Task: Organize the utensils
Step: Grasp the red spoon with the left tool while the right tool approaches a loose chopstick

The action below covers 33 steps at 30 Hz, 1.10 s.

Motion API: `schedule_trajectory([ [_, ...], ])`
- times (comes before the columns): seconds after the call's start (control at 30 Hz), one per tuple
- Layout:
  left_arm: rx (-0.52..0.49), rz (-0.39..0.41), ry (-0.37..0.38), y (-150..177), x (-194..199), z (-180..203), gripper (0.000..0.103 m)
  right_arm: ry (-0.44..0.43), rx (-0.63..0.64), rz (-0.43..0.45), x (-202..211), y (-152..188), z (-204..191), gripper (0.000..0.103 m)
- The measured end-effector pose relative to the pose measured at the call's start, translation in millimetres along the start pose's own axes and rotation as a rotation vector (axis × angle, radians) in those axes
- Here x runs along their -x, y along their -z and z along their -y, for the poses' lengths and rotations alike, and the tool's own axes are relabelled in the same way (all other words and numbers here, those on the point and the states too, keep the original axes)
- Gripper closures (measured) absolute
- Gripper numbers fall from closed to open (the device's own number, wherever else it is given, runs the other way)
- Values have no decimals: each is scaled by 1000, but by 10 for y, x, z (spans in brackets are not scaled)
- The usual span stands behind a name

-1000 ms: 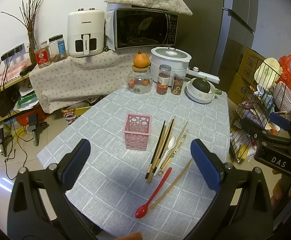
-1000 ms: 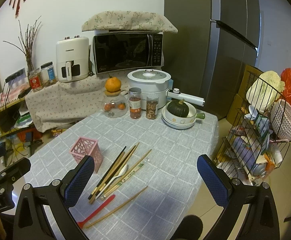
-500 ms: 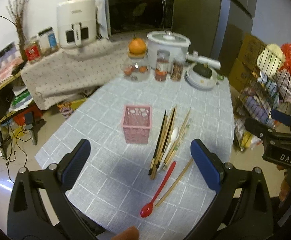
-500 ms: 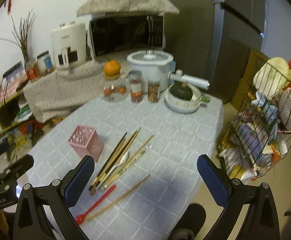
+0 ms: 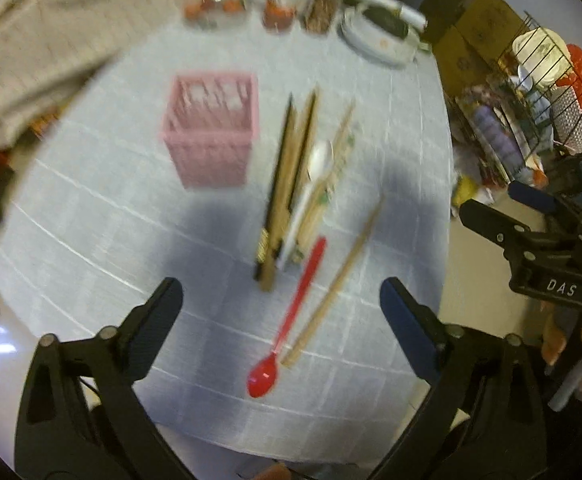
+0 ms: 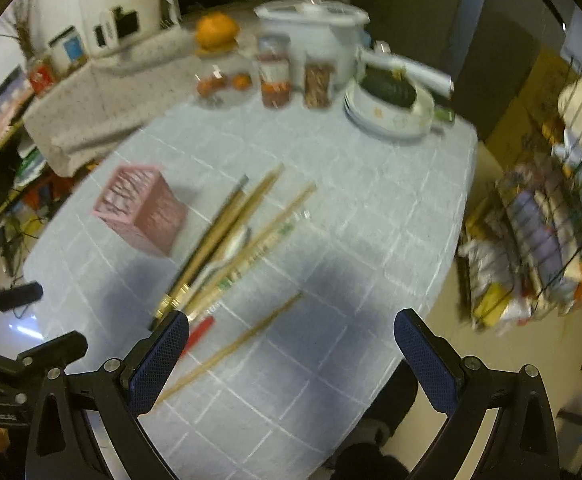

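I had both grippers tilted down over the table (image 5: pixel 91 208), a rounded top under a pale blue-grey cloth with a white grid. The left gripper (image 5: pixel 281 300) had just been closing a little, yet its blue-padded fingers (image 5: pixel 405 320) stood wide apart with nothing between them. The right gripper (image 6: pixel 291 344) was likewise spread wide and empty, one pad hanging over the near ends of the utensils.

The pink perforated plastic basket (image 5: pixel 211 128) stood upright left of centre. Just right of it lay a bundle of dark and light wooden chopsticks (image 5: pixel 287 184) with a white plastic spoon (image 5: pixel 317 168) among them. Nearer to me, a red plastic spoon (image 5: pixel 291 320) lay bowl-end closest, and a single light wooden chopstick (image 5: pixel 339 280) lay just to its right.

At the far edge I saw glass jars (image 6: pixel 277 76), an orange fruit (image 6: pixel 215 30), a white rice cooker (image 6: pixel 311 24) and a stack of white bowls holding a dark green squash (image 6: pixel 389 90). Beyond stood a white air fryer (image 6: pixel 121 4) on a cloth-draped shelf. A wire rack (image 6: pixel 551 220) crammed with goods stood right of the table.
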<state>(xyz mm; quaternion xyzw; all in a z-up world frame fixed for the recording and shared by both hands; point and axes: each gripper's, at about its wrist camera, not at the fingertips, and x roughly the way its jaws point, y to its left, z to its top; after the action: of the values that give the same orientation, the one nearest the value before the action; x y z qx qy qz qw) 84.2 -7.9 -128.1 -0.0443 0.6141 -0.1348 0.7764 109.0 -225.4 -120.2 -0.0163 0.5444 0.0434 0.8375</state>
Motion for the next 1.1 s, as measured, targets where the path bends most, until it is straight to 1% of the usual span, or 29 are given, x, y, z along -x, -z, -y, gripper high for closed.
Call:
schedule_trajectory([
  [0.03,3,-26,12,-9,-65,-13,15,-10,0,-22,-50,26,20,0],
  [0.07,8,-58,26,-9,-165,-30,17,-20,1,-38,-101,51,35,0],
  [0.17,10,-108,37,-22,-356,-46,25,-32,5,-89,-255,135,57,0],
  [0.23,9,-144,55,-26,-480,-57,37,-59,-5,-126,-348,159,64,0],
  [0.27,14,-170,76,-17,-555,-44,41,-82,-15,-153,-403,178,73,0],
  [0.3,17,-189,88,-20,-600,-37,47,-92,-21,-167,-439,184,69,0],
  [0.33,20,-210,107,-12,-655,-13,51,-100,-28,-184,-482,196,75,0],
  [0.37,16,-221,115,-15,-689,11,53,-100,-29,-192,-508,199,76,0],
  [0.47,-17,-217,96,-26,-786,55,60,-113,-36,-210,-560,203,78,0],
  [0.5,-25,-216,90,-32,-812,63,64,-123,-43,-217,-564,210,82,0],
  [0.57,-31,-223,88,-40,-871,75,67,-136,-51,-226,-577,214,92,0],
  [0.63,-38,-230,88,-46,-947,104,73,-131,-50,-228,-579,213,91,0],
  [0.8,-64,-248,57,-66,-1093,157,77,-87,-44,-228,-618,201,140,0],
  [0.87,-73,-242,47,-59,-1115,164,79,-78,-50,-236,-656,199,174,0],
  [0.93,-86,-241,29,-75,-1129,189,90,-70,-58,-245,-700,201,201,0],
  [1.0,-90,-238,24,-80,-1132,197,91,-62,-60,-254,-739,200,214,0],
  [1.03,-92,-238,24,-77,-1122,196,94,-57,-61,-262,-771,195,214,0],
  [1.07,-94,-234,26,-85,-1099,196,100,-54,-61,-267,-792,194,209,0],
  [1.1,-94,-229,34,-95,-1064,190,100,-51,-62,-273,-821,188,201,0],
])
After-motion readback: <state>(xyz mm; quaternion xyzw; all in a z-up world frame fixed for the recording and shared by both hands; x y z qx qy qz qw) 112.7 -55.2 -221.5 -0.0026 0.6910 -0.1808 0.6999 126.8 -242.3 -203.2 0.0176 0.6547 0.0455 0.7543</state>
